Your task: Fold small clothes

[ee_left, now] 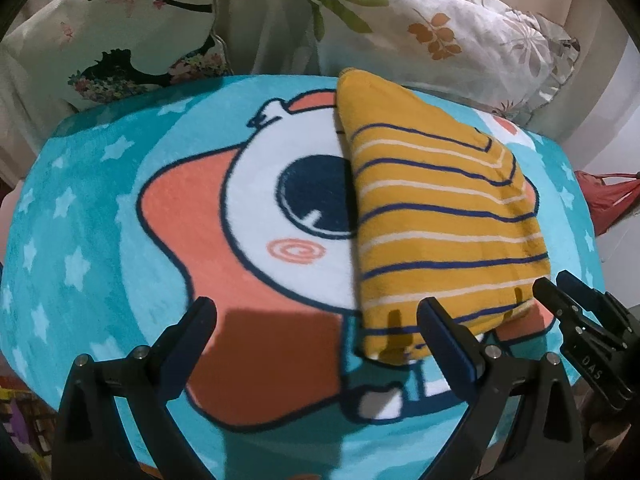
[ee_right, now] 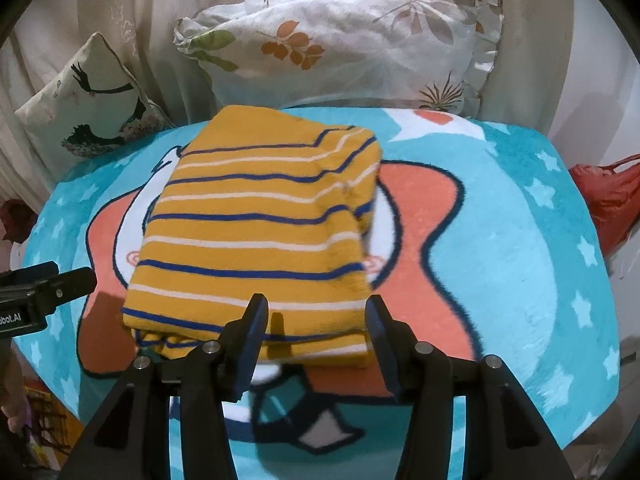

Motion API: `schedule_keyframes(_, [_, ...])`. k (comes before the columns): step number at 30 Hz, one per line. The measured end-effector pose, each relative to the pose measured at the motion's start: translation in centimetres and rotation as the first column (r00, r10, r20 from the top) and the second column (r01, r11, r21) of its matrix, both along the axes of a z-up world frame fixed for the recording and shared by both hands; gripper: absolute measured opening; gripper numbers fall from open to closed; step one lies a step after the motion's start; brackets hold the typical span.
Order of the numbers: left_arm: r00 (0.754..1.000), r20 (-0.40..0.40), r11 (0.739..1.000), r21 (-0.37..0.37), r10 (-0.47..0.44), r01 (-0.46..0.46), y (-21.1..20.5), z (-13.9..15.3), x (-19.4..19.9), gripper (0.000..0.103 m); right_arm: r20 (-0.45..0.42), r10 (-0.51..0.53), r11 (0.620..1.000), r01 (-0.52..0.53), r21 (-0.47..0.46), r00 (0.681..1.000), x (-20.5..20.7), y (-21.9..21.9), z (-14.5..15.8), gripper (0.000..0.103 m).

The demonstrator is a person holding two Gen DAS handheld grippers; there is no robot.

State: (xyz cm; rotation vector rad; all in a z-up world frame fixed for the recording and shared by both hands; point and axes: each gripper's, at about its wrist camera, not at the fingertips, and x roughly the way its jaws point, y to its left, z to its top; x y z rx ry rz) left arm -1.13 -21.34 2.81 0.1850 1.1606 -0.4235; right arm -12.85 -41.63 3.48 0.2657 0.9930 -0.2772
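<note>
Folded striped garment, mustard yellow with navy and white stripes, lies flat on a turquoise cartoon blanket with white stars and an orange star-shaped figure. The folded stack has several layers, edges visible at its near end. A folded-over flap sits at its far right corner in the right wrist view.

Right gripper: jaws apart, roughly mid-wide, pointing steeply down at the near edge of the garment. The near hem sits just ahead of and between the fingertips; both fingers overlap the hem in the picture, but the pads don't visibly press it. Nothing held.

Left gripper: jaws spread wide, nothing between them but blanket. The garment lies ahead and to the right of it; the right fingertip overlaps the near left corner of the stack, contact unclear. Left fingertip is over bare orange blanket.

In the left wrist view the right gripper shows at the right edge, tips just beside the garment's near right corner. In the right wrist view the left gripper pokes in from the left edge, near the garment's left side, apart from it.

Beyond the garment, past the blanket's far edge: a floral pillow and a cushion with a black figure print against a beige curtain. Red bag off to the right.
</note>
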Motion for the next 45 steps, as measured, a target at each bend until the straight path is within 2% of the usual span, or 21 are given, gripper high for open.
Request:
schedule_keyframes(10, [1.000,-0.005,1.000,0.018,-0.003,0.003,-4.1,-0.2,-2.6,0.100,0.016,0.002,1.000,-0.002,0.020,1.000,-2.3,-3.8,-0.5,0.056])
schedule_keyframes(16, [1.000,-0.019,0.999,0.037,0.005,-0.004,-5.4,-0.6,-3.8,0.100,0.125,0.021,0.998,-0.027,0.049,0.992,-0.4,-6.0,1.3,0.055])
schedule_keyframes(17, [1.000,-0.018,0.999,0.043,0.006,-0.005,-5.5,-0.7,-4.0,0.100,0.158,0.033,0.998,-0.042,0.053,0.987,0.6,-6.3,1.6,0.053])
schedule_keyframes(19, [1.000,-0.012,0.998,0.054,0.010,-0.009,-5.6,-0.7,-4.4,0.100,0.181,0.049,0.995,-0.064,0.073,0.982,2.3,-6.7,1.6,0.030])
schedule_keyframes(23, [1.000,0.001,0.997,0.071,0.024,-0.024,-5.3,-0.4,-5.0,0.100,0.157,0.040,0.981,-0.068,0.181,0.987,6.6,-7.9,-0.7,0.023])
schedule_keyframes(27, [0.998,0.012,0.994,0.082,0.065,-0.066,-4.1,-0.2,-4.9,0.100,0.037,0.047,0.961,-0.055,0.272,0.998,9.1,-8.7,-5.0,0.023])
schedule_keyframes(28, [0.997,0.013,0.993,0.083,0.078,-0.079,-3.7,-0.2,-4.8,0.100,0.037,0.036,0.959,-0.045,0.281,0.999,9.1,-8.9,-5.2,0.023])
schedule_keyframes(31, [0.993,0.008,0.990,0.083,0.116,-0.117,-2.7,-0.3,-4.4,0.100,0.069,0.016,0.967,-0.033,0.252,0.998,8.6,-8.6,-3.4,0.023])
schedule_keyframes(35, [0.987,-0.009,0.984,0.072,0.163,-0.162,-1.8,-0.6,-3.7,0.100,0.161,0.085,0.977,-0.114,0.178,0.983,8.5,-6.2,-0.6,0.023])
schedule_keyframes(37, [0.985,-0.016,0.983,0.069,0.171,-0.170,-1.7,-0.8,-3.5,0.100,0.145,0.130,0.971,-0.156,0.182,0.981,9.1,-5.1,-1.3,0.023])
schedule_keyframes(39, [0.985,-0.024,0.983,0.067,0.173,-0.172,-1.7,-0.9,-3.5,0.100,0.051,0.177,0.964,-0.184,0.191,0.983,10.0,-4.1,-3.7,0.026])
schedule_keyframes(40, [0.985,-0.027,0.983,0.067,0.172,-0.170,-1.7,-1.0,-3.5,0.100,0.032,0.174,0.968,-0.177,0.177,0.984,9.9,-3.9,-4.2,0.026])
schedule_keyframes(42, [0.985,-0.025,0.983,0.067,0.173,-0.171,-1.6,-1.0,-3.5,0.100,0.073,0.170,0.971,-0.180,0.156,0.983,9.5,-3.3,-3.0,0.026])
schedule_keyframes(45, [0.982,-0.032,0.980,0.069,0.187,-0.185,-1.3,-1.2,-3.3,0.100,0.154,0.243,0.949,-0.268,0.164,0.958,9.7,-1.4,-0.9,0.026])
